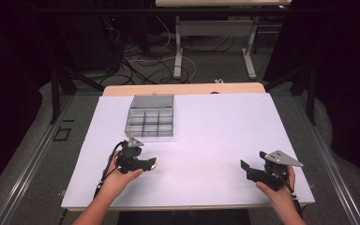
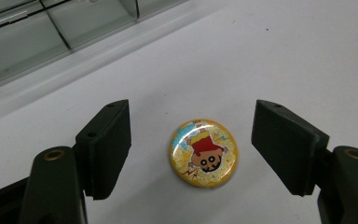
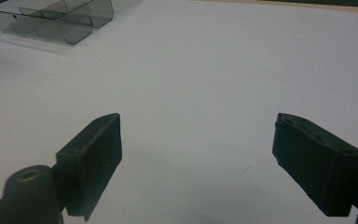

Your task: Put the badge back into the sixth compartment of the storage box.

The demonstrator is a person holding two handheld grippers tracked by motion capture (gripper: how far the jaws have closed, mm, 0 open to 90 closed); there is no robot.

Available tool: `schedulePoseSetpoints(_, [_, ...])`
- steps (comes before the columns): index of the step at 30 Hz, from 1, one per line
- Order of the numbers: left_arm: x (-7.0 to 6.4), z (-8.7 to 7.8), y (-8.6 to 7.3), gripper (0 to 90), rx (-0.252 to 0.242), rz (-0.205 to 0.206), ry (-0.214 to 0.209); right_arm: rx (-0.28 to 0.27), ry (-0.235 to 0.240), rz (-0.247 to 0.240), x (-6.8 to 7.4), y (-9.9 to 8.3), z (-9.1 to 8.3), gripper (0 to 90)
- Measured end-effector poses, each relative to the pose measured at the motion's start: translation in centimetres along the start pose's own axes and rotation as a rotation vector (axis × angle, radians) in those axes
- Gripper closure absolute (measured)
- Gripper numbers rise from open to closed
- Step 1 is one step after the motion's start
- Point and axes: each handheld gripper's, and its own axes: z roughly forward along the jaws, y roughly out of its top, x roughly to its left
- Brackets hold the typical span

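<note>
The left gripper (image 2: 193,154) hangs low over the desk (image 1: 215,136) with its jaws spread wide, and the round yellow badge (image 2: 203,152) with a cartoon figure lies flat on the white surface between them, touching neither jaw. In the high view this gripper (image 1: 145,163) sits near the front edge of the desk, and the badge (image 1: 153,165) appears there as a small bright spot at its tip. Farther out, toward the back of the desk, stands the grey compartment box (image 1: 151,117), apart from the badge; its near wall (image 2: 56,42) shows at the top of the left gripper view. The right gripper (image 1: 246,169) is also released, with nothing between its jaws, and waits well apart on the other side. The work seems to be at its start: the badge is not yet grasped, so closing on it, lifting it and probably placing it into a compartment are all left. Whether the compartments hold anything is hard to tell, because they are small, half transparent and partly cut off.
</note>
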Motion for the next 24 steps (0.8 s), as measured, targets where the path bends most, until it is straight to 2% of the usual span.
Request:
schedulePoseSetpoints(3, [0.1,0.3,-0.1,29.1,0.021,-0.007,0.009,0.000,0.002,0.002,0.0,0.0,0.0,14.9])
schedulePoseSetpoints(7, [0.2,0.6,-0.1,30.0,0.030,-0.013,0.001,0.004,0.002,0.008,0.1,0.0,0.0,14.9])
schedulePoseSetpoints(9, [0.2,0.7,-0.1,30.1,0.052,-0.020,0.001,0.007,0.000,0.009,0.0,0.0,0.0,14.9])
schedulePoseSetpoints(12, [0.2,0.9,0.0,30.7,0.062,-0.035,-0.003,-0.008,0.000,0.009,0.0,-0.1,0.1,14.9])
schedulePoseSetpoints(15, [0.2,1.0,0.0,30.9,0.084,-0.031,-0.003,-0.003,0.005,0.014,-0.1,-0.1,0.1,14.9])
schedulePoseSetpoints(24, [0.0,1.3,0.2,32.7,0.109,-0.036,-0.002,-0.002,0.008,0.010,0.0,-0.1,0.1,14.9])
